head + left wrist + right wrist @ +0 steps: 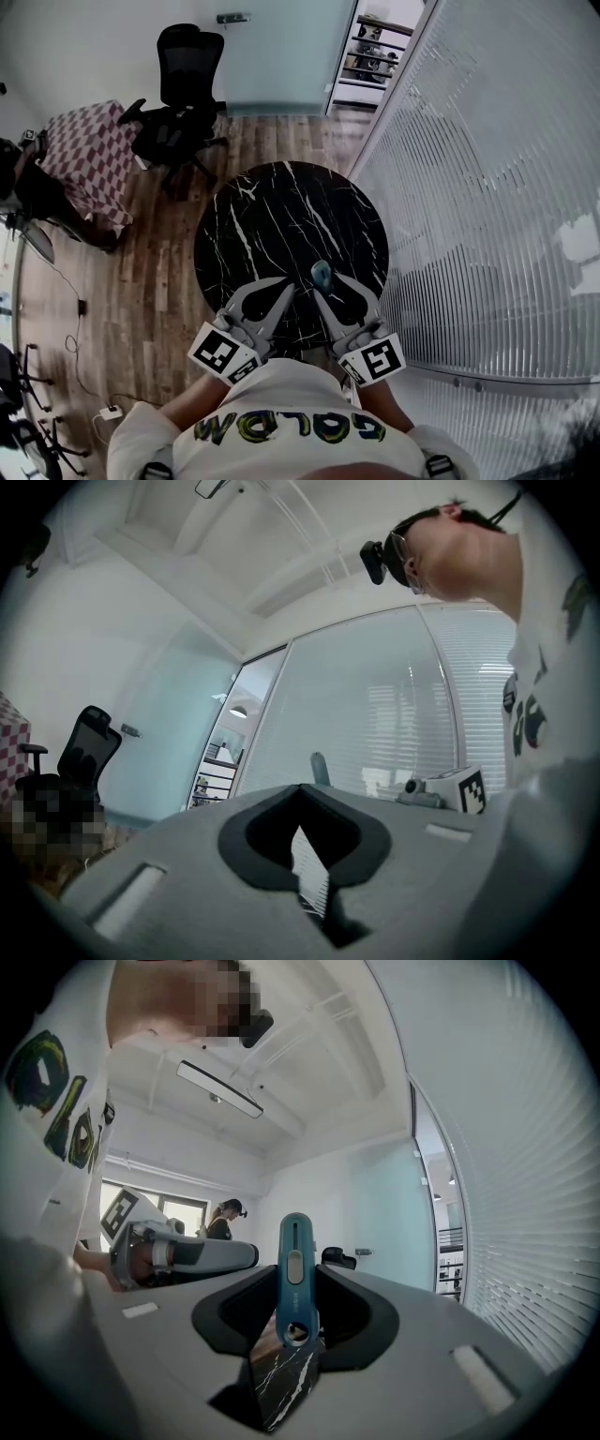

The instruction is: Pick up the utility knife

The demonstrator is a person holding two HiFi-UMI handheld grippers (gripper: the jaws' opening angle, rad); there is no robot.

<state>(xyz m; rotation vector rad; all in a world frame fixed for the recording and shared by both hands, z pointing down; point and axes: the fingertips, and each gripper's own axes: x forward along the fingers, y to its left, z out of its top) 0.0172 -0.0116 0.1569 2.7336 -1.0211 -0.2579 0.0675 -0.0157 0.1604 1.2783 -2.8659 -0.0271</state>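
Note:
The teal utility knife (pixel 322 273) stands clamped between the jaws of my right gripper (pixel 325 287), lifted off the round black marble table (pixel 281 216). In the right gripper view the knife (pixel 295 1269) points straight away from the camera, its slider facing up, with my right gripper (pixel 296 1286) shut on its sides. My left gripper (pixel 287 282) hovers just to the left over the table's near edge, its tips together and holding nothing. In the left gripper view my left gripper (pixel 301 787) shows its tips meeting, and the knife's tip (pixel 321 769) pokes up beyond.
A black office chair (pixel 183 84) and a table with a checked cloth (pixel 89 155) stand on the wood floor at the back left. A glass wall with blinds (pixel 487 234) runs along the right. Another person (pixel 225 1218) stands far off by a window.

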